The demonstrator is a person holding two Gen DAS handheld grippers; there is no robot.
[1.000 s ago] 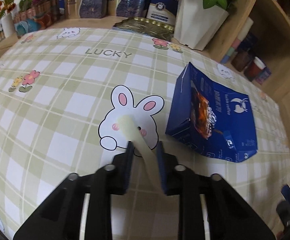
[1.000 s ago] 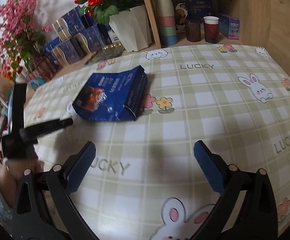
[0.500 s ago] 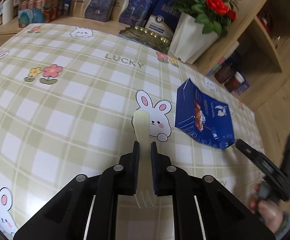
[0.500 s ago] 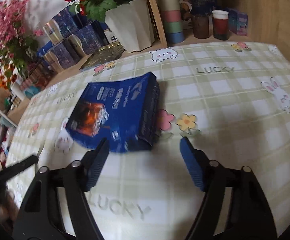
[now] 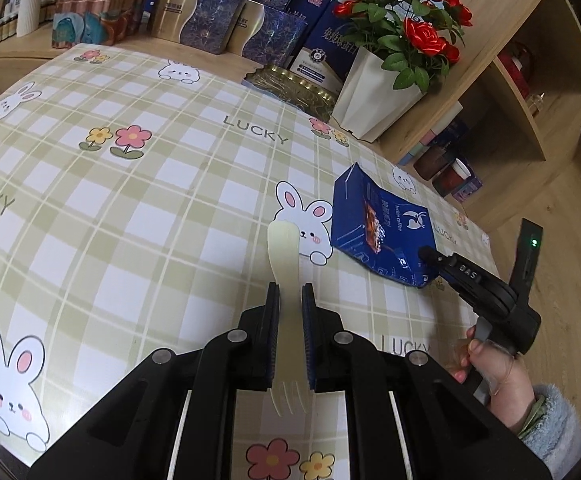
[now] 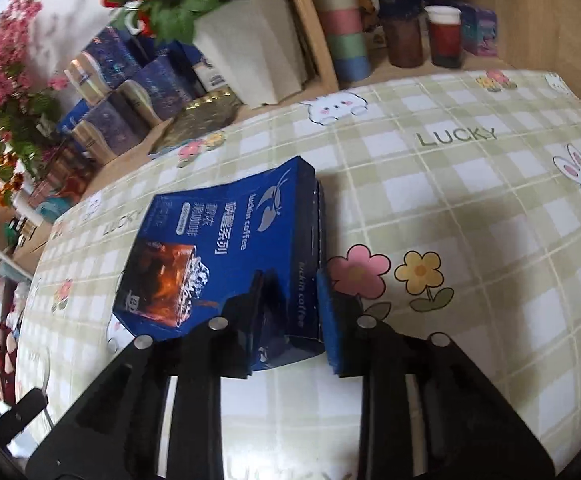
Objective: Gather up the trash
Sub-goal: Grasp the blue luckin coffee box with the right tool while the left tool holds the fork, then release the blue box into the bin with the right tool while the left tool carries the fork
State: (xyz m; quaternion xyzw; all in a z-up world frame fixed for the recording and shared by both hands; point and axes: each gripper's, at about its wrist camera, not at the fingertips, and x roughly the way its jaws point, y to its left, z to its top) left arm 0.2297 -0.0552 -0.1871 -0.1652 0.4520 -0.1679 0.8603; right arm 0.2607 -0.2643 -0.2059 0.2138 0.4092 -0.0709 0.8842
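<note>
**Fork in hand, box being taken**

Checked cloth with rabbits and flowers covers the bench (image 5: 138, 184), backed by shelves, stacked gift boxes and a white pot of red roses (image 5: 378, 92).

On the left gripper (image 5: 290, 300), the jaws are clamped on a pale plastic fork (image 5: 284, 256), its handle pointing forward and its tines back between the arms; it looks lifted off the cloth. On the right gripper (image 6: 290, 300), the jaws straddle the near corner of a blue coffee box (image 6: 226, 248) lying flat on the bench; one pad touches its side, the other sits over its top face, so they seem to be pinching it, though I cannot tell how firmly.

No bin shows in either view. As I judge it, both pieces of trash are taken up or nearly so; carrying them off and dropping them remains.
</note>
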